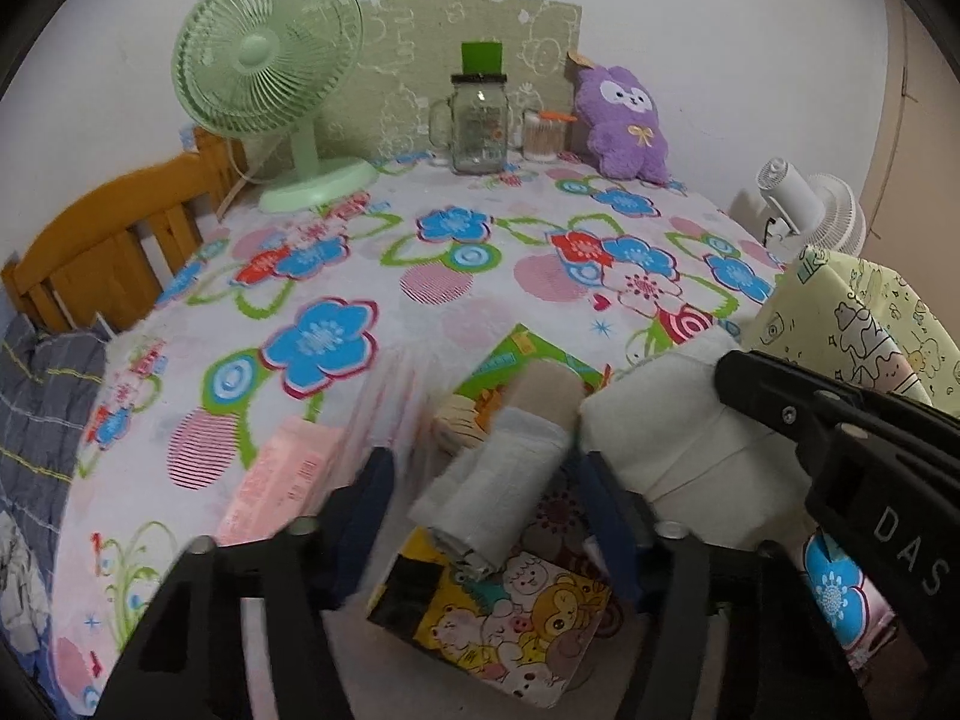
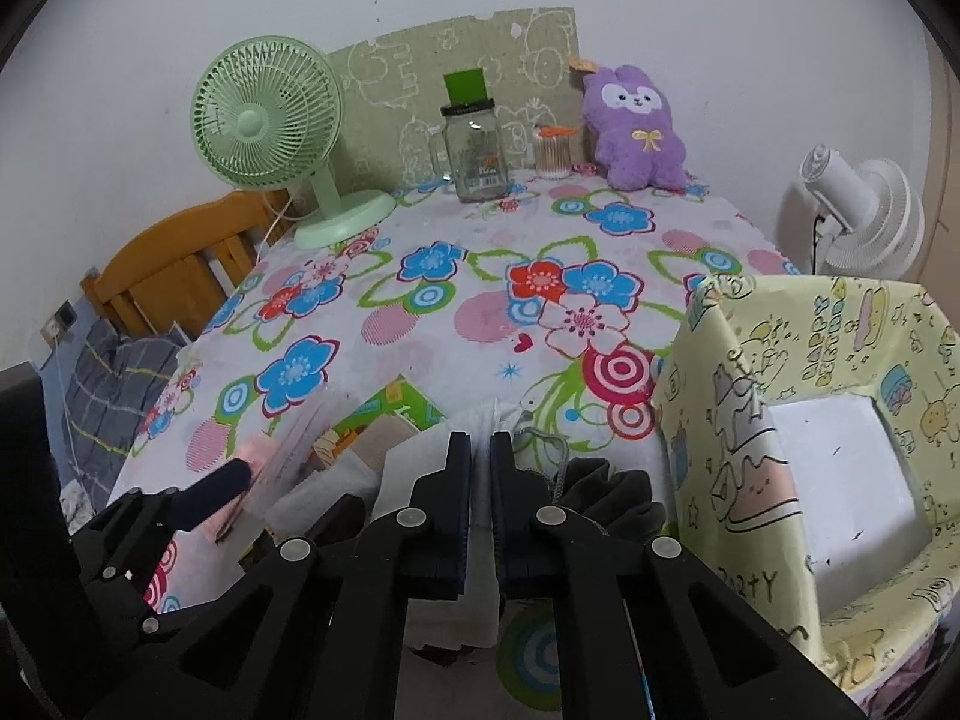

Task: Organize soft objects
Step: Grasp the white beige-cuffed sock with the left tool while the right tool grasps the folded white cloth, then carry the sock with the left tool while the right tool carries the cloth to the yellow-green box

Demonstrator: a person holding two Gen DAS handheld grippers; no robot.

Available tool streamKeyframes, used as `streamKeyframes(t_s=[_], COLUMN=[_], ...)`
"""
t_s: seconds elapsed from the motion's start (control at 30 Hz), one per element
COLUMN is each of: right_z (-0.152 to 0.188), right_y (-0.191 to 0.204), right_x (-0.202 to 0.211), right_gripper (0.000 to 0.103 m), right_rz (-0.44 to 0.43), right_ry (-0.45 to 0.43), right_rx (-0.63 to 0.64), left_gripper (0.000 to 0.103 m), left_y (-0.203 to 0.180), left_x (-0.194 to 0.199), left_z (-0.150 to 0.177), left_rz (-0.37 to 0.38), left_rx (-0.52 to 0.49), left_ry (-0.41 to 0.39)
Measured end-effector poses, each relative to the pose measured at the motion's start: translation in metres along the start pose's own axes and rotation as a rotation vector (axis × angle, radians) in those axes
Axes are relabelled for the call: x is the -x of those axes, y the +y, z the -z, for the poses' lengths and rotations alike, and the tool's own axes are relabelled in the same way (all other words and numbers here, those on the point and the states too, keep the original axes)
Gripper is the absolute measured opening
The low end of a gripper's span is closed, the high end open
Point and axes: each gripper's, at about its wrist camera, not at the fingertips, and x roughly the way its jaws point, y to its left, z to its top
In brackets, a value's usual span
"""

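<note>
A table covered by a white cloth printed with blue, red and pink flowers (image 2: 456,324) stands against a pale wall, with a mint-green desk fan (image 1: 264,60), a clear glass jar mug with a dark lid (image 2: 475,150) and a purple plush rabbit (image 2: 636,126) along its far edge. At the right sits a box wrapped in pale yellow cartoon-print paper (image 2: 750,420), its white inside open to view.

Near the front edge, the left gripper (image 1: 486,480) has its blue-padded fingers on either side of a rolled grey-white cloth (image 1: 492,492), which lies tilted over a colourful cartoon-animal packet (image 1: 510,618); whether the pads press the roll cannot be told. A pink soft pack (image 1: 282,480) lies just left of it.

The right gripper (image 2: 480,456) is clamped tight on a folded white towel (image 2: 414,468), its pads nearly meeting over the fabric. A dark grey cloth with a cord (image 2: 600,480) lies just beside it, next to the yellow box
</note>
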Motion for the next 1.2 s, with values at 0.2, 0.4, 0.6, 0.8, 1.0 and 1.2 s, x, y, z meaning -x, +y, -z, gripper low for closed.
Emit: streamKeyframes(t_s=[0.2, 0.4, 0.6, 0.8, 1.0, 1.2], right_z=[0.002, 0.005, 0.010, 0.007, 0.005, -0.001], right_y=[0.004, 0.005, 0.011, 0.012, 0.015, 0.017], right_x=[-0.013, -0.024, -0.033, -0.027, -0.017, -0.001], right_gripper=[0.018, 0.065, 0.046, 0.027, 0.018, 0.018], right_rz=[0.002, -0.022, -0.031, -0.045, -0.054, -0.057], right_ry=[0.038, 0.072, 0.099, 0.078, 0.060, 0.024], right_rx=[0.020, 0.006, 0.007, 0.008, 0.019, 0.024], left_gripper=[0.031, 0.025, 0.024, 0.024, 0.024, 0.024], left_y=[0.003, -0.003, 0.000, -0.002, -0.006, -0.010], left_x=[-0.010, -0.012, -0.011, -0.005, 0.005, 0.020], left_z=[0.002, 0.005, 0.004, 0.001, -0.002, -0.008], left_rz=[0.060, 0.072, 0.067, 0.061, 0.056, 0.048], left_rx=[0.038, 0.023, 0.030, 0.031, 0.022, 0.020], left_ry=[0.046, 0.048, 0.040, 0.025, 0.007, -0.024])
